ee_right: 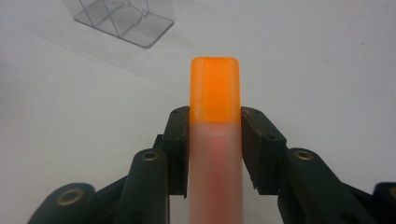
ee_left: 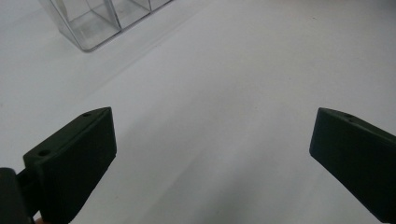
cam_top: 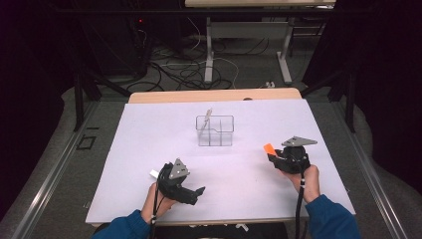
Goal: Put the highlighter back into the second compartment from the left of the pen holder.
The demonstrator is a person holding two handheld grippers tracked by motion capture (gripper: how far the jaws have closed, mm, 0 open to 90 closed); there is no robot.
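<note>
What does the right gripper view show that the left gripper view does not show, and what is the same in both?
Right gripper view: the right gripper is shut on an orange-capped marker, its orange cap sticking out past the jaws toward the organizer.

Left gripper view: the left gripper with its jaws wide apart and nothing between them, above bare table.

Both: the clear plastic organizer with its dividers stands farther off near the top left of the picture, and the white table surface lies beneath the jaws.

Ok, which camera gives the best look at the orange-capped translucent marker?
The right gripper view: the orange-capped translucent marker stands close up, clamped by the right gripper. The high view shows just its small orange cap.
</note>
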